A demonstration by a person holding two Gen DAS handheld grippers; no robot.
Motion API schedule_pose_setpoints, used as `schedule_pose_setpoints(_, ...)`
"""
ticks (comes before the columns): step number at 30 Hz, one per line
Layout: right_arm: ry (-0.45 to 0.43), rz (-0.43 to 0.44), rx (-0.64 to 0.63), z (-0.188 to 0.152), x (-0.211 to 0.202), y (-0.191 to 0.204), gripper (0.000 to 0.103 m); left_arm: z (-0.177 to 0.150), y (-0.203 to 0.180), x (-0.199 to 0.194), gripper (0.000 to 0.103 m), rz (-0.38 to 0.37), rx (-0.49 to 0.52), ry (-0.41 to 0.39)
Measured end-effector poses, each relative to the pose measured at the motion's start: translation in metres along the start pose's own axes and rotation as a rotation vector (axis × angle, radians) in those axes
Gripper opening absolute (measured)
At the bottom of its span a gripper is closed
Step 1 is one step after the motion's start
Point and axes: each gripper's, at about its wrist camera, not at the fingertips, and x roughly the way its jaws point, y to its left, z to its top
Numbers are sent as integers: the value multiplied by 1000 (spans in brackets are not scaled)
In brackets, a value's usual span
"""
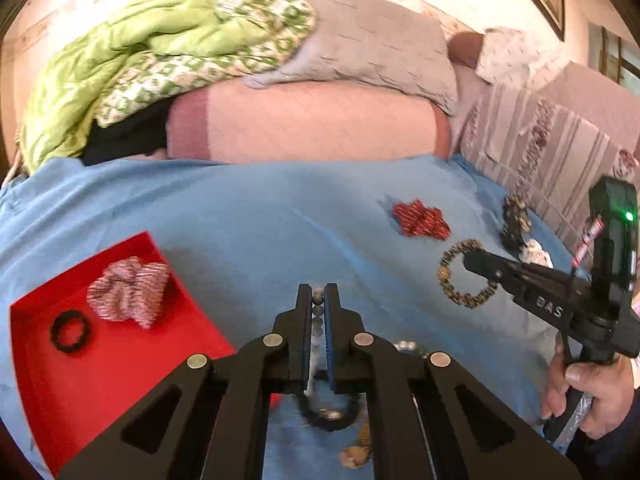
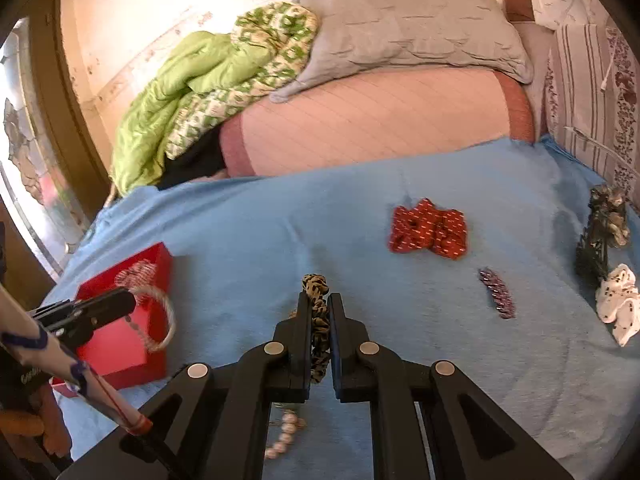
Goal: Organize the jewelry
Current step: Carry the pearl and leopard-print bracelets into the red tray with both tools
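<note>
My left gripper (image 1: 318, 292) is shut on a pearl bead bracelet (image 1: 317, 312), lifted above the blue bedspread. From the right wrist view that bracelet (image 2: 162, 320) hangs as a loop from the left gripper (image 2: 128, 304), over the red tray (image 2: 120, 356). My right gripper (image 2: 321, 298) is shut on a leopard-print scrunchie (image 2: 318, 316). In the left wrist view this scrunchie (image 1: 450, 280) hangs as a ring from the right gripper (image 1: 470, 260). The red tray (image 1: 100, 380) holds a pink-and-white scrunchie (image 1: 128, 292) and a black hair tie (image 1: 70, 332).
On the blue bedspread (image 2: 280, 220) lie a red scrunchie (image 2: 428, 234), a purple hair clip (image 2: 498, 294), a white scrunchie (image 2: 618, 304) and a dark stand (image 2: 598, 240). More pearl beads (image 2: 284, 436) lie below my right gripper. Pillows and a green quilt (image 1: 120, 60) are piled behind.
</note>
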Motion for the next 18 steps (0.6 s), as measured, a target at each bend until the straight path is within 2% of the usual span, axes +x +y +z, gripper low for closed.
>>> schedule_pose_setpoints(11, -6, 117, -48, -8, -2, 62, 8, -13, 79, -37, 5, 100, -118, -12)
schedule_pose_setpoints(18, 43, 192, -89, -13, 9, 111, 8, -27, 138, -53, 6, 187, -203, 7)
